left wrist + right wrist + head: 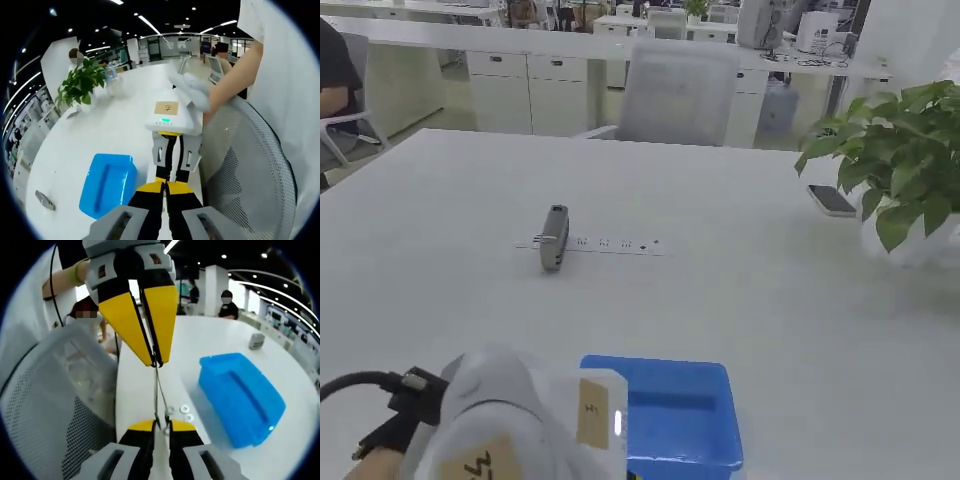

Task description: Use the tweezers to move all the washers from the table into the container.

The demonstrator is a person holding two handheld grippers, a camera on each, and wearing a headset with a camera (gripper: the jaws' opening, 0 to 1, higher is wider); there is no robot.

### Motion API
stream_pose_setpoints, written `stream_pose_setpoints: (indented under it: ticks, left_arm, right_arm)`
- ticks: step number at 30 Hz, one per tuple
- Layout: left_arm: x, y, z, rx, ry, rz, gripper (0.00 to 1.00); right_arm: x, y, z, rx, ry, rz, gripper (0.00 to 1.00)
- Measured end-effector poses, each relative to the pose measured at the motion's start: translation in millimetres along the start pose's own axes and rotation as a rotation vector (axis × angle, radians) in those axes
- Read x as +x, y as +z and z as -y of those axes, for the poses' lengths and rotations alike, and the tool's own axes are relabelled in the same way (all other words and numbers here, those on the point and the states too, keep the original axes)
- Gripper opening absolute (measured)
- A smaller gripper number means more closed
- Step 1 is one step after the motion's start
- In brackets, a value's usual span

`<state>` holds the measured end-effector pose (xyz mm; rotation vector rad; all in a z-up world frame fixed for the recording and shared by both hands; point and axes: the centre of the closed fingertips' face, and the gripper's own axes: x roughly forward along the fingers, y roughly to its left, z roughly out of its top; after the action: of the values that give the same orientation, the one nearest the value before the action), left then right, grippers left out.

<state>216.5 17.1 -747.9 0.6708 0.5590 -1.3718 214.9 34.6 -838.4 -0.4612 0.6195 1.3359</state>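
Thin metal tweezers (157,390) stretch between the two grippers above the table's near edge. My left gripper (154,364) comes down from the top of the right gripper view, yellow jaws shut on the tweezers' upper end. At the bottom my right gripper (161,426) is shut on their lower part. Three small washers (185,409) lie on the white table beside the tweezers' tips, just left of the blue container (220,365). In the left gripper view my left gripper (165,186) faces the right gripper (171,172), container (95,175) to the left. In the head view a gripper's white housing (535,415) sits left of the container (660,368).
A mesh chair back (250,165) stands close to the table's near edge. A power strip (610,244) with a grey adapter (554,238) lies mid-table. A phone (832,200) and a potted plant (900,160) sit at the right; an office chair (675,95) stands beyond.
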Motion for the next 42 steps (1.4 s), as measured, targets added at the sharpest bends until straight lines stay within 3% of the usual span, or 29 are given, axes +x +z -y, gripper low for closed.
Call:
stream_pose_setpoints:
  ticks: [11, 24, 27, 30, 31, 33, 37, 39, 42]
  left_arm:
    - [3.0, 4.4, 5.5, 0.044, -0.022, -0.003, 0.0]
    - [6.6, 4.6, 8.1, 0.058, -0.053, -0.003, 0.0]
    - [7.1, 5.0, 5.6, 0.036, -0.062, -0.004, 0.0]
    - [7.3, 4.8, 4.4, 0.026, -0.069, -0.008, 0.0]
    - [7.4, 4.9, 4.2, 0.023, -0.073, -0.008, 0.0]
    - [8.0, 5.2, 3.0, 0.01, -0.078, -0.007, 0.0]
    - [11.3, 2.6, -0.1, -0.054, -0.071, -0.012, 0.0]
    - [14.3, -0.4, 2.7, -0.053, -0.073, -0.02, 0.0]
    - [15.6, -5.0, 1.9, -0.069, -0.031, -0.022, 0.0]
  right_arm:
    - [-3.9, 0.5, -0.3, 0.007, -0.014, 0.008, 0.06]
    - [-7.2, 0.3, 1.8, 0.029, -0.029, 0.023, 0.08]
    - [-8.0, 3.1, 1.0, 0.051, -0.02, 0.038, 0.12]
    - [-10.3, 14.6, 1.0, 0.069, -0.022, 0.086, 0.28]
    - [-11.6, 17.8, 0.8, 0.06, -0.022, 0.094, 0.29]
    - [-14.2, 24.1, 0.9, 0.032, -0.021, 0.103, 0.24]
    - [-11.5, 28.6, -0.4, -0.04, 0.002, 0.071, 0.1]
    - [-7.6, 26.1, 0.9, -0.048, 0.008, 0.036, 0.06]
    - [-3.8, 24.2, -0.7, -0.053, 0.031, 0.014, 0.04]
